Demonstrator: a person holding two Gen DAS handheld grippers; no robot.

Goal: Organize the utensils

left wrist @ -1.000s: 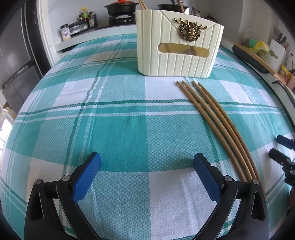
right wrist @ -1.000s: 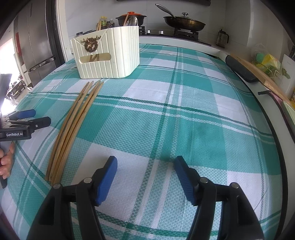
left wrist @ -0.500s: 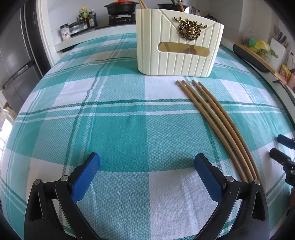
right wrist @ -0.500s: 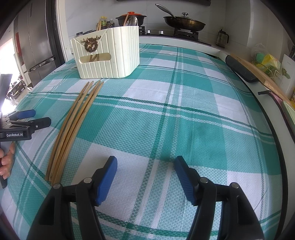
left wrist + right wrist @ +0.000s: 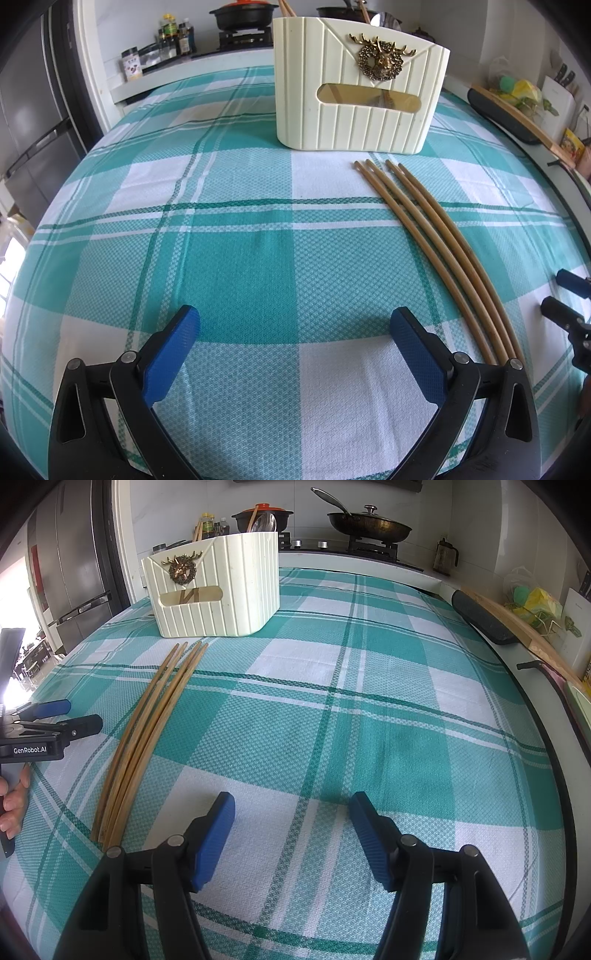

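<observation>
Several long wooden chopsticks (image 5: 439, 243) lie side by side on the green-and-white checked tablecloth, tips toward a cream ribbed utensil holder (image 5: 358, 92) with a brass deer emblem. They also show in the right wrist view (image 5: 147, 731), with the holder (image 5: 218, 590) behind them. My left gripper (image 5: 295, 332) is open and empty, low over the cloth, left of the chopsticks. My right gripper (image 5: 291, 819) is open and empty, to the right of the chopsticks. Each gripper shows at the edge of the other's view: the right (image 5: 565, 299), the left (image 5: 62, 716).
The holder has chopsticks and a ladle (image 5: 264, 520) standing in it. Behind the table is a stove with a black pot (image 5: 243, 14) and a frying pan (image 5: 369, 526). Spice bottles (image 5: 170, 33) stand at the back left. A cutting board (image 5: 517, 635) lies along the right counter.
The left wrist view has crept slightly forward and down over the cloth. The right gripper and the chopsticks have not moved.
</observation>
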